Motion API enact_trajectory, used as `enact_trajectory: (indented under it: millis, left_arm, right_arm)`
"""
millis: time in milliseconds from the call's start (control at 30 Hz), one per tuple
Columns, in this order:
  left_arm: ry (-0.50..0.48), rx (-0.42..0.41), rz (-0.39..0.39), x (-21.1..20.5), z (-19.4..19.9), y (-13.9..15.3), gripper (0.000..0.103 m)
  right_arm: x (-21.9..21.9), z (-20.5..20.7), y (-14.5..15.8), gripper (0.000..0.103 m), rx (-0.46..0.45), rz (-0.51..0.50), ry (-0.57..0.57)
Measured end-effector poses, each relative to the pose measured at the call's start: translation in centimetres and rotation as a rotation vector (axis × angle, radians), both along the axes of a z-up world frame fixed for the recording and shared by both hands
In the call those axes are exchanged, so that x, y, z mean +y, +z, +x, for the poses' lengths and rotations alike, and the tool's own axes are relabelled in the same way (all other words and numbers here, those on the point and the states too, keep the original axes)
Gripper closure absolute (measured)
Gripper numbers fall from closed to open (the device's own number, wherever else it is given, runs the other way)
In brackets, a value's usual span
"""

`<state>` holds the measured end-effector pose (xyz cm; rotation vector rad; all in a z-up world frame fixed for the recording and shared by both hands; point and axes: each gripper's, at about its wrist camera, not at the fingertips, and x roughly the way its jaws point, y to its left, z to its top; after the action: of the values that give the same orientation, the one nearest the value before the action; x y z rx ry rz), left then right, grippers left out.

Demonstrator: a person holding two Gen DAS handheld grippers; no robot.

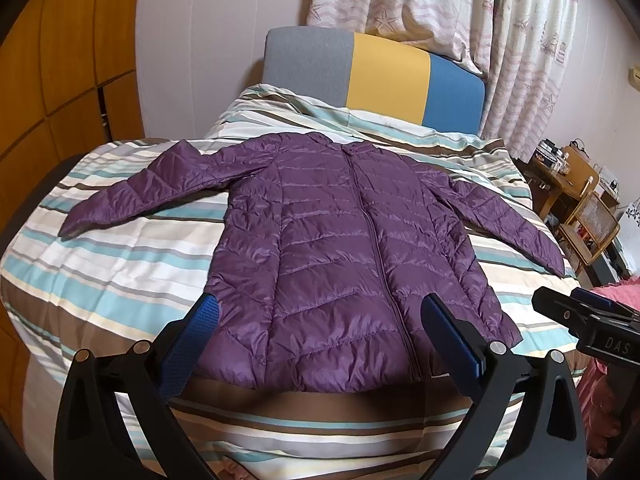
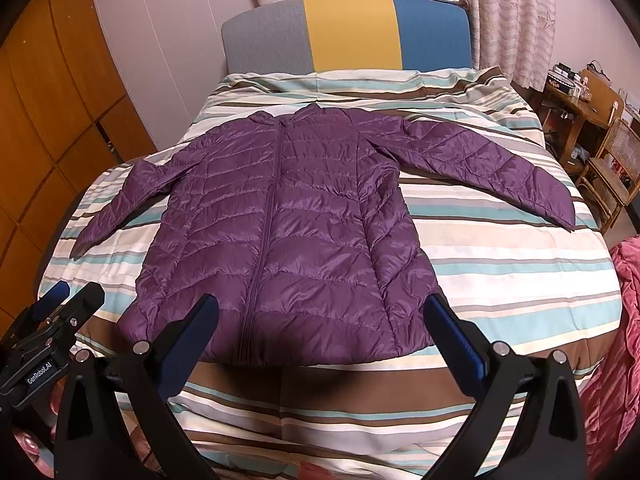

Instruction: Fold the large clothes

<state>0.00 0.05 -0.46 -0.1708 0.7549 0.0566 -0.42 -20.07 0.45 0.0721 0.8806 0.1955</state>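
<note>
Left gripper [image 1: 318, 308] fingers spread wide, holding nothing, hovering above the near hem of the purple quilted puffer jacket [image 1: 332, 256]. Right gripper [image 2: 320, 308] likewise spread, empty, over the hem's right half. Jacket lies flat, zipped, front up, on the striped duvet [image 2: 500, 280], hem toward the grippers, collar away. Both sleeves angled out and down to either side. Beyond: grey-yellow-blue headboard [image 2: 352, 32], patterned curtain [image 1: 460, 12], wooden wardrobe [image 1: 60, 60] left, wooden chair [image 2: 616, 160] right.
</note>
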Motion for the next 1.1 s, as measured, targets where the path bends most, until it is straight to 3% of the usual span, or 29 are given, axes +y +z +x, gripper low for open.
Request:
enact_trajectory:
  millis: [1100]
  left_arm:
    - [0.0,0.028,-0.021,-0.4,-0.2,-1.0,0.003]
  right_arm:
    - [0.1,0.3,-0.5,0.002,0.027,-0.003,-0.003]
